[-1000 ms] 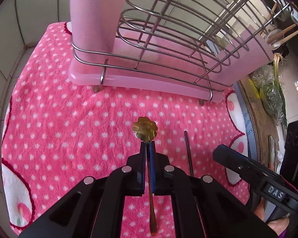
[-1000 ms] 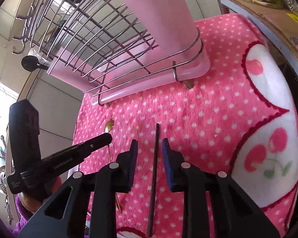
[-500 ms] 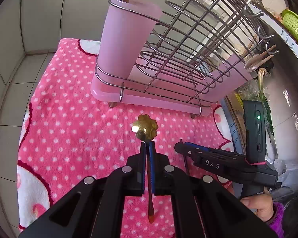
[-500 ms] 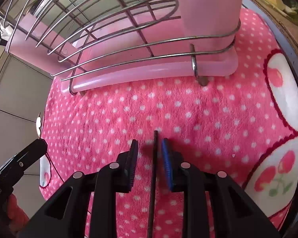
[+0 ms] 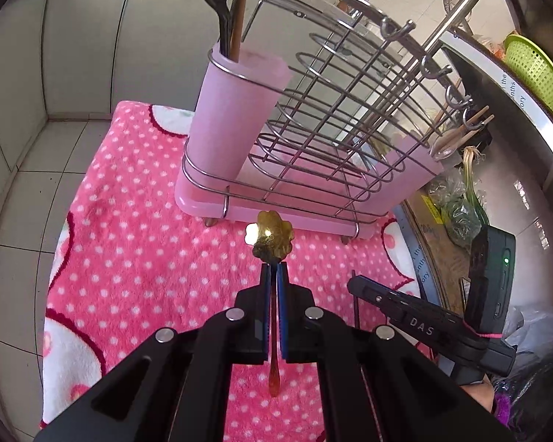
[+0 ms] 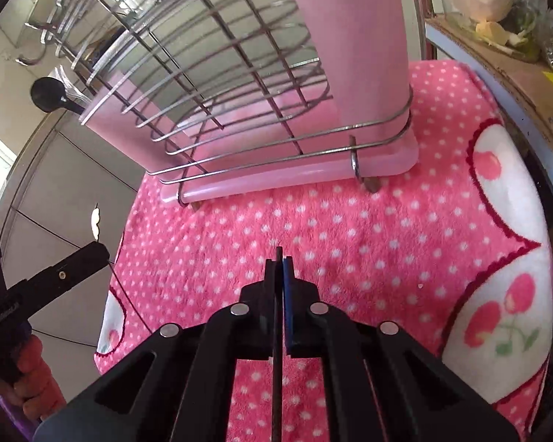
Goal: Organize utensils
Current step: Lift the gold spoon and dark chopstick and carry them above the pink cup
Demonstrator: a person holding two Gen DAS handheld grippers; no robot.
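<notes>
Presently both tools are loaded. Left gripper [image 5: 272, 272]: jaws pressed together on one gold spoon [image 5: 271, 235], flower-shaped bowl just past the tips, thin handle trailing back between the fingers, carried above the pink dotted cloth [image 5: 136, 243] just near of the rack. Right gripper [image 6: 279, 269]: jaws closed tight on one thin black stick [image 6: 276, 350], probably a chopstick, its tip poking just beyond the pads; whether it has left the cloth cannot be told. Risks, as judged: both items are slim and pinched edge-on, so either could pivot or slip when tilted toward the holder; the spoon's bowl could catch on the wire rack [image 5: 343, 140] or on the utensils already standing in the pink cup [image 5: 236, 118]; the two grippers work near one another and might collide on the approach. Count: wire rack, one; pink holder cups, two, at left and right ends; utensils standing in the left cup, at least two; rack hooks, several; green basket [image 5: 534, 70], one, far right.
</notes>
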